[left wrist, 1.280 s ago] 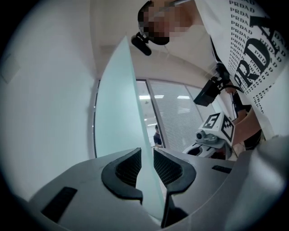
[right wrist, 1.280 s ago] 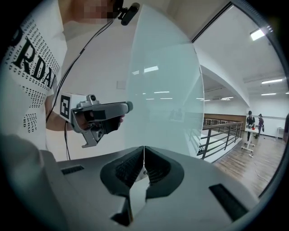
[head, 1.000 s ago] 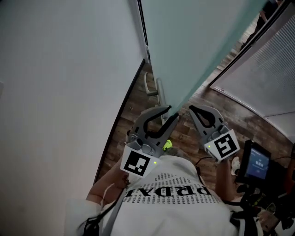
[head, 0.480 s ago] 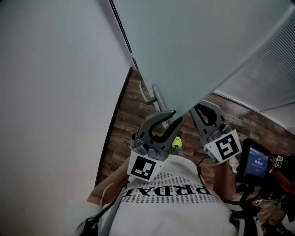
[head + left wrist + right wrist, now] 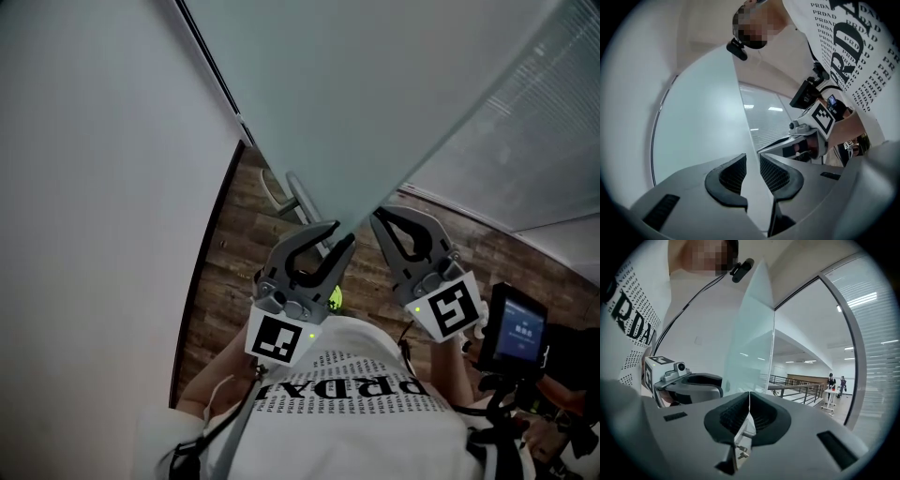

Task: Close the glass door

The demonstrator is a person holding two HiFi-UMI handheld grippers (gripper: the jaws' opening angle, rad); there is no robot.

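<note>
As the head view looks down, a smooth, frosted pale-green glass door (image 5: 375,94) slants between a plain white wall (image 5: 94,187) and dark wood-plank floor (image 5: 234,272), with the grey left gripper (image 5: 330,246) and right gripper (image 5: 378,218) at its lower edge, each carrying a black-and-white square marker, above a white shirt (image 5: 356,412) printed "PRDAD". From the left gripper view, ribbed black pads (image 5: 733,173) clamp the door's thin edge, while the right gripper and the repeated "PRDAD" print stand behind. From the right gripper view, that gripper's jaws are pressed together with nothing between them, the door rises just beyond them, and a metal railing (image 5: 797,383) shows far off.
</note>
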